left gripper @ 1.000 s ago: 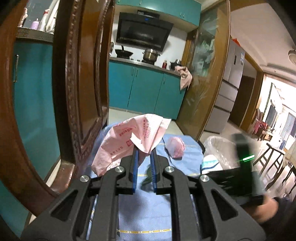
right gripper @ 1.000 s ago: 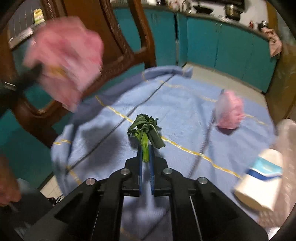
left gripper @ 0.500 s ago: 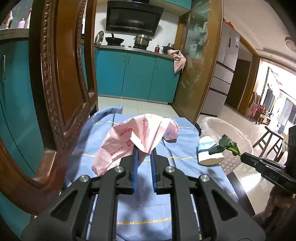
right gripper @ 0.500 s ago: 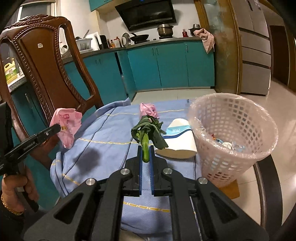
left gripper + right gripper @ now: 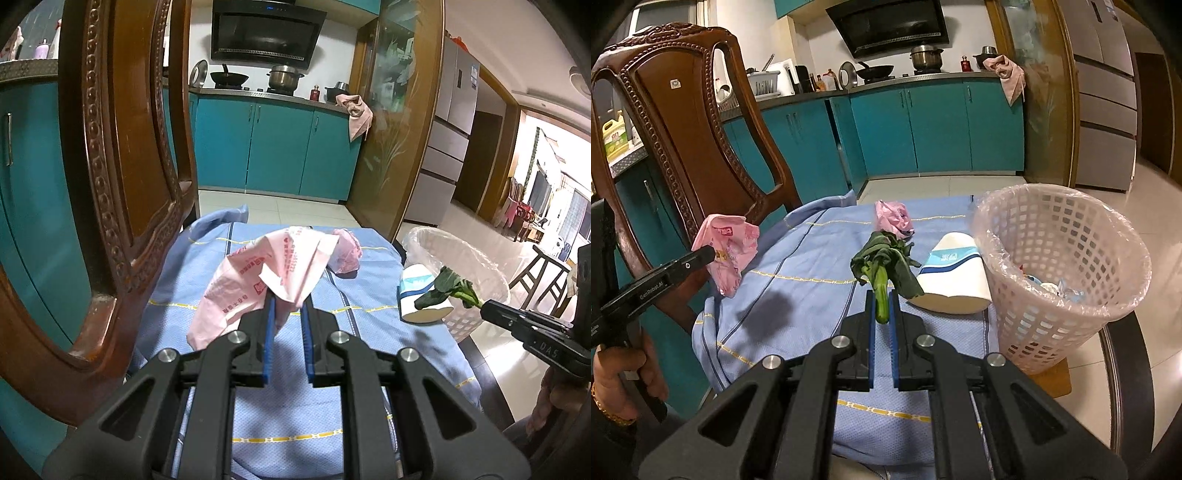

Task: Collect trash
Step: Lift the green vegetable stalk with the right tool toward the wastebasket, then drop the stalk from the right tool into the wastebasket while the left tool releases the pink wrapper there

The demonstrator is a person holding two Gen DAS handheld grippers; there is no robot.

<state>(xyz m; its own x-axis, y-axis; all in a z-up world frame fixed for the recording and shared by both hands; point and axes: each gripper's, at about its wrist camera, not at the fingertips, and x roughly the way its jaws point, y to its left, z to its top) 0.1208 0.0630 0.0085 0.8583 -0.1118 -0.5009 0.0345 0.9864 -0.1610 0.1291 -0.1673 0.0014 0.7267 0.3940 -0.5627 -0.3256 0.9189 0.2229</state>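
Observation:
My left gripper (image 5: 287, 300) is shut on a pink plastic bag (image 5: 258, 280) and holds it above the blue cloth; it also shows in the right wrist view (image 5: 727, 247). My right gripper (image 5: 882, 295) is shut on a green leafy vegetable scrap (image 5: 882, 264), held above the table left of the white mesh trash basket (image 5: 1067, 266). The scrap and basket also show in the left wrist view (image 5: 448, 290) (image 5: 461, 266). A crumpled pink bag (image 5: 892, 221) and a white-and-blue paper cup (image 5: 955, 278) on its side lie on the cloth.
A blue cloth (image 5: 798, 280) covers the round dark table (image 5: 1126, 387). A carved wooden chair (image 5: 683, 122) stands close at the left. The basket holds some trash and sits at the table's right edge. Teal kitchen cabinets (image 5: 923, 129) are behind.
Both grippers have risen and drawn back from the table with their loads. In the last half second, little has moved; the right gripper shifted slightly nearer the basket.

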